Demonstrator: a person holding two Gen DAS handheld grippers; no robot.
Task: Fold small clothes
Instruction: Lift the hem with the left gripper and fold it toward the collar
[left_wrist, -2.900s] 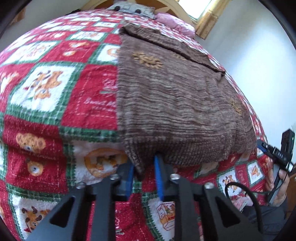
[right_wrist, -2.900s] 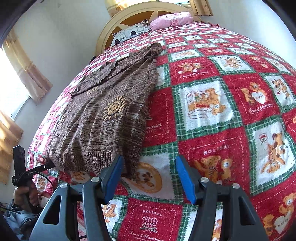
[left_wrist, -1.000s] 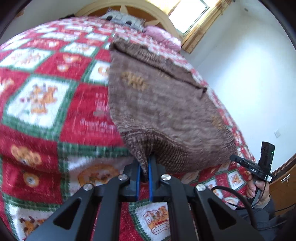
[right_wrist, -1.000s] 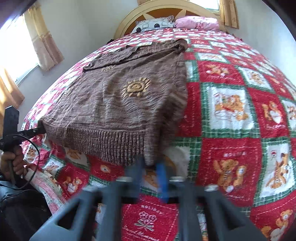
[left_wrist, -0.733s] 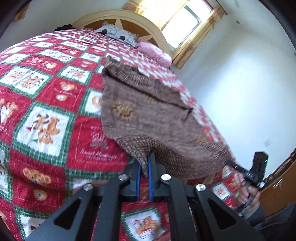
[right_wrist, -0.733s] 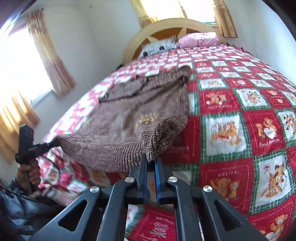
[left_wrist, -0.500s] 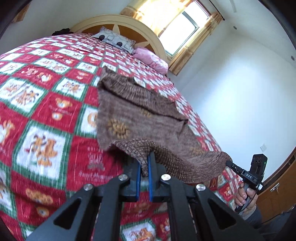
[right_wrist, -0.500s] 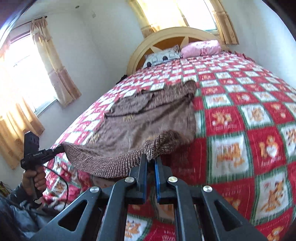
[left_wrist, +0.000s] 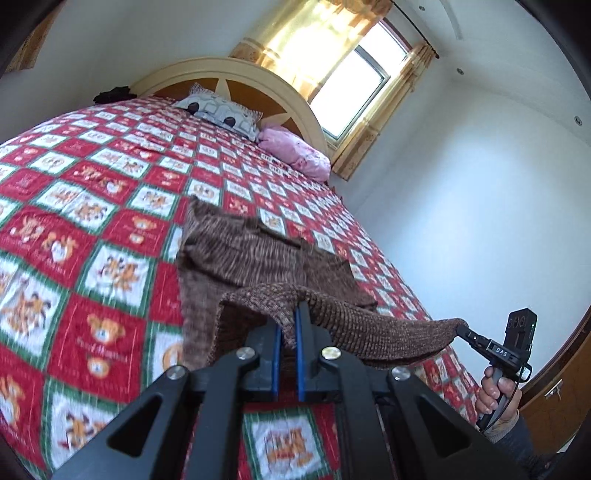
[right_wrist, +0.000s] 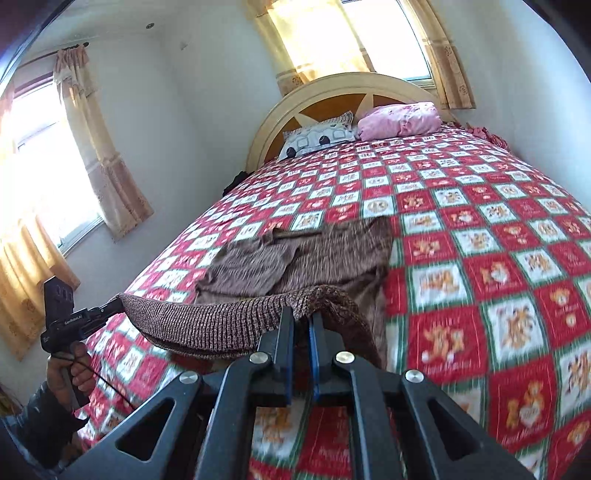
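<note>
The left hand-held gripper (left_wrist: 287, 325) has its blue pads pressed nearly together on one corner of the ribbed hem of the brown knit sweater (left_wrist: 258, 254), and the right hand-held gripper (right_wrist: 302, 321) is pinched the same way on the opposite hem corner. In the left wrist view the right hand-held gripper sits toward 4 o'clock, gripped by the person's right hand (left_wrist: 496, 393); in the right wrist view the left hand-held gripper shows toward 9 o'clock, gripped by the left hand (right_wrist: 72, 373). Between the two, the hem hangs raised off the bed as a taut, slightly sagging band, curled back over the lower body of the sweater. The upper part of the garment lies flat on the red, green and white teddy-bear quilt (left_wrist: 92, 206), toward 12 o'clock from both grippers, with a sleeve folded across it; it is motion-blurred. Nothing lies on the quilt between the sweater and the head of the bed. There, at 12 o'clock, a grey patterned pillow (right_wrist: 317, 138) and a pink pillow (right_wrist: 400, 120) lie side by side, touching, against the arched cream headboard (right_wrist: 332, 86) with its orange star panel. Behind the headboard is a bright window with tan curtains (right_wrist: 448, 59); a second curtained window (right_wrist: 44, 162) stands on the wall at 9 o'clock in the right wrist view. A small dark bundle (left_wrist: 110, 94) rests at the far corner of the bed beside the headboard.
</note>
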